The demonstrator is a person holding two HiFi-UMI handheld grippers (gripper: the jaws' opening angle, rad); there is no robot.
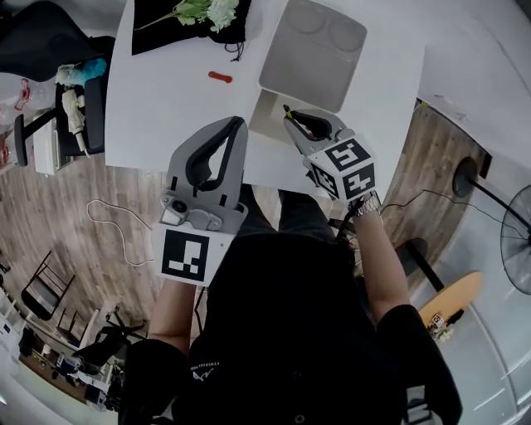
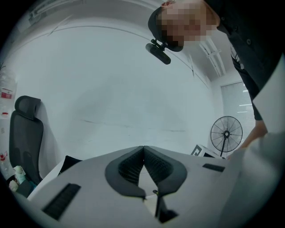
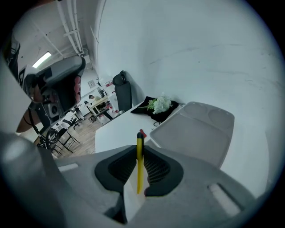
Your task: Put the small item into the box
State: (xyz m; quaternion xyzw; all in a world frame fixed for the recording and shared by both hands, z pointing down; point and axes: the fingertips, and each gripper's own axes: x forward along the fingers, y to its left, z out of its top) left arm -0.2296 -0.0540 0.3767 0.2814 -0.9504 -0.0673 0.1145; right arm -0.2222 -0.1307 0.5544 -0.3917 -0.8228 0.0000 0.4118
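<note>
My right gripper (image 1: pixel 288 114) (image 3: pixel 140 149) is shut on a thin yellow stick-like item (image 3: pixel 139 162) with a dark tip, which stands up between the jaws. It hovers at the near edge of the open box (image 1: pixel 267 112), whose grey lid (image 1: pixel 314 51) (image 3: pixel 198 133) with two round dents lies folded back behind it. My left gripper (image 1: pixel 241 123) (image 2: pixel 144 148) is shut with nothing in it, just left of the box over the white table (image 1: pixel 166 100). In its own view it points up at a pale wall. A small red item (image 1: pixel 219 77) lies on the table, left of the lid.
A black cloth (image 1: pixel 166 29) with white flowers (image 1: pixel 206 12) (image 3: pixel 160 103) lies at the table's far left corner. Black office chairs (image 1: pixel 50 41) stand left of the table. A floor fan (image 2: pixel 226 133) stands at the right. The table's near edge is just under both grippers.
</note>
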